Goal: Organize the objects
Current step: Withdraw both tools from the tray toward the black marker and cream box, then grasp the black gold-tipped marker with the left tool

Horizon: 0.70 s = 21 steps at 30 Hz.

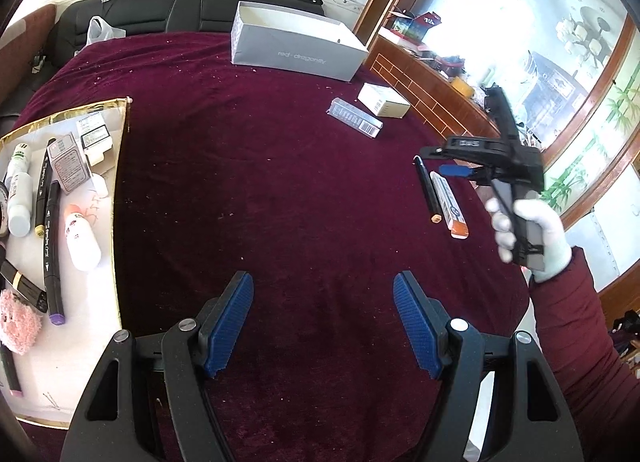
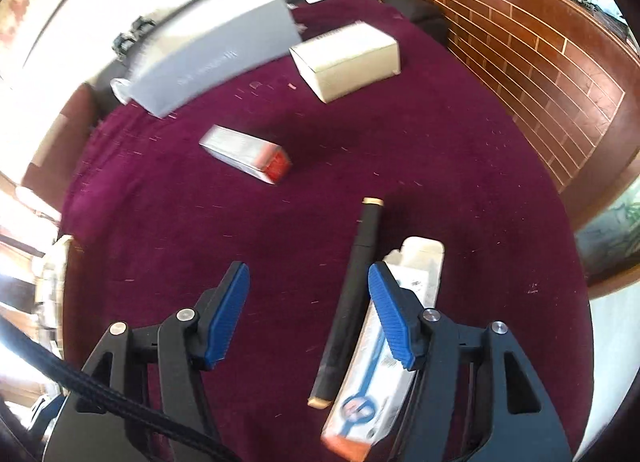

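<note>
On the dark red cloth lie a black marker [image 2: 352, 302] with tan ends and, right beside it, a long white box with an orange end [image 2: 384, 358]. My right gripper [image 2: 308, 314] hovers just over them, open; the marker shows between its blue pads and the box lies under the right pad [image 2: 394, 318]. In the left wrist view the same marker [image 1: 426, 190] and box [image 1: 450, 202] lie below the right gripper [image 1: 456, 170], held by a white-gloved hand. My left gripper [image 1: 324, 322] is open over bare cloth. A white tray [image 1: 100, 190] at the left holds markers, bottles and small boxes.
A grey shoebox [image 1: 296, 46] stands open at the far edge. A white carton [image 1: 382, 100] and a silver box [image 1: 354, 118] lie in front of it. A wooden panel [image 2: 520, 62] borders the cloth on the right. A black sofa [image 1: 160, 10] runs behind.
</note>
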Motion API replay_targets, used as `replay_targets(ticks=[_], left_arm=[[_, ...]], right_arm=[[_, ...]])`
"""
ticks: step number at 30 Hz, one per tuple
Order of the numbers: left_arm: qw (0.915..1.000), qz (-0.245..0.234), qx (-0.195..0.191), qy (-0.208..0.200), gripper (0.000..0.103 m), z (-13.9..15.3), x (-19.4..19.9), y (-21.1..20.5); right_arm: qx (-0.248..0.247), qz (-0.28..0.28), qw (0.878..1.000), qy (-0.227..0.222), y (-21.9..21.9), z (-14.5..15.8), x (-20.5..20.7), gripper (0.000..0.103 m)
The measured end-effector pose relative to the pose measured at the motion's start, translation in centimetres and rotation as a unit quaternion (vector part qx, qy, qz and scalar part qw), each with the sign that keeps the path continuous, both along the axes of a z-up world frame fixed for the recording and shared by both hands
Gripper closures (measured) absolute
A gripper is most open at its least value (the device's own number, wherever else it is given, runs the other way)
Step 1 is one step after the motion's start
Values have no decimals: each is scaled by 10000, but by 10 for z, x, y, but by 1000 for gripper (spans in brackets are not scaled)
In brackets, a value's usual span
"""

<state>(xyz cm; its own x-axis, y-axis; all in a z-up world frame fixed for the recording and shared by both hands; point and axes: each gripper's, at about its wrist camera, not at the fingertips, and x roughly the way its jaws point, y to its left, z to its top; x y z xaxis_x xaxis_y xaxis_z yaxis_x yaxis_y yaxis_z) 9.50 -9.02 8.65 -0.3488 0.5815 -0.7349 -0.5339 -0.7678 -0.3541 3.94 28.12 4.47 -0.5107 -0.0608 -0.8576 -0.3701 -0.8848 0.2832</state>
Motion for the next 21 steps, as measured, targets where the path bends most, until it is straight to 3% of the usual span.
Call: replay_targets(ticks=[4, 5, 6, 8, 10, 12, 13, 16, 17, 21], left_arm=[[10000, 13, -53, 42, 36, 2, 2, 0], [10000, 36, -58, 44, 36, 2, 2, -1], [10000, 63, -54, 38, 36, 3, 1, -2], [9999, 117, -32, 18, 36, 3, -2, -3], [9999, 136, -37, -14, 36, 1, -4, -2], [9999, 138, -56, -65, 36, -2, -6, 1], [9999, 124, -65, -93, 36, -3, -7, 3], [9998, 64, -102, -139, 36, -5, -9, 9], [9998, 50, -95, -158, 36, -6, -9, 12], [9996, 65, -64, -270, 36, -11, -19, 38]], right_arm=[[-294, 7, 9990, -335, 7, -27, -19, 42], [-371, 58, 9986, -362, 4, -29, -18, 35], [-313, 111, 9990, -307, 0, -28, -18, 34], [-820, 509, 9950, -262, -15, -27, -16, 35], [-1508, 1023, 9832, -90, -33, -23, -11, 35], [-2194, 1486, 9640, 215, -47, -13, -1, 35], [-2241, 1541, 9615, 394, -50, -4, 5, 35], [-1589, 1163, 9762, 907, -37, 26, 34, 34], [-1140, 877, 9845, 1000, -27, 35, 45, 34], [-495, 142, 9940, 968, 9, 39, 75, 34]])
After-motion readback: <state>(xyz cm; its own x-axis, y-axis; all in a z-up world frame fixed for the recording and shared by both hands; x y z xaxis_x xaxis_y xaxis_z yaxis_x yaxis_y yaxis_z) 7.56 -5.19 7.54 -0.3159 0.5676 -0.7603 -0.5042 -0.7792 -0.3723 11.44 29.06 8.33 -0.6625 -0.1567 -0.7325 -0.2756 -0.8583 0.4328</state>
